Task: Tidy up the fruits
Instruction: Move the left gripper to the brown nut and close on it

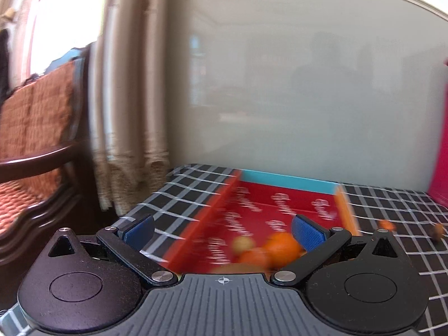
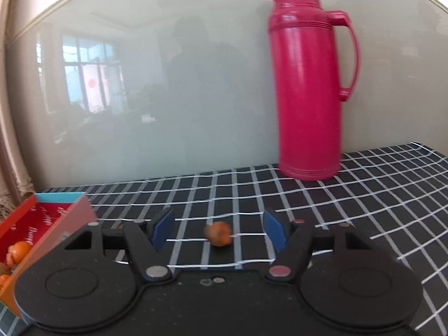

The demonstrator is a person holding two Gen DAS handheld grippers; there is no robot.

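A red cardboard box [image 1: 268,210] with orange sides and a blue far wall lies on the checked cloth. Oranges [image 1: 281,245] and a small yellowish fruit [image 1: 242,243] sit at its near end. My left gripper [image 1: 224,232] is open and empty above that end. Two small fruits [image 1: 387,224] [image 1: 437,231] lie on the cloth to the right of the box. In the right wrist view, my right gripper [image 2: 219,228] is open, and a small orange-brown fruit [image 2: 219,233] lies on the cloth between its fingers, untouched. The box [image 2: 50,224] shows at the left.
A tall pink thermos jug [image 2: 308,84] stands at the back right against a glossy pale wall panel [image 2: 168,98]. The table's black-and-white checked cloth [image 2: 364,196] spreads to the right. A wooden chair with an orange cushion [image 1: 33,128] and a curtain [image 1: 131,98] are left of the table.
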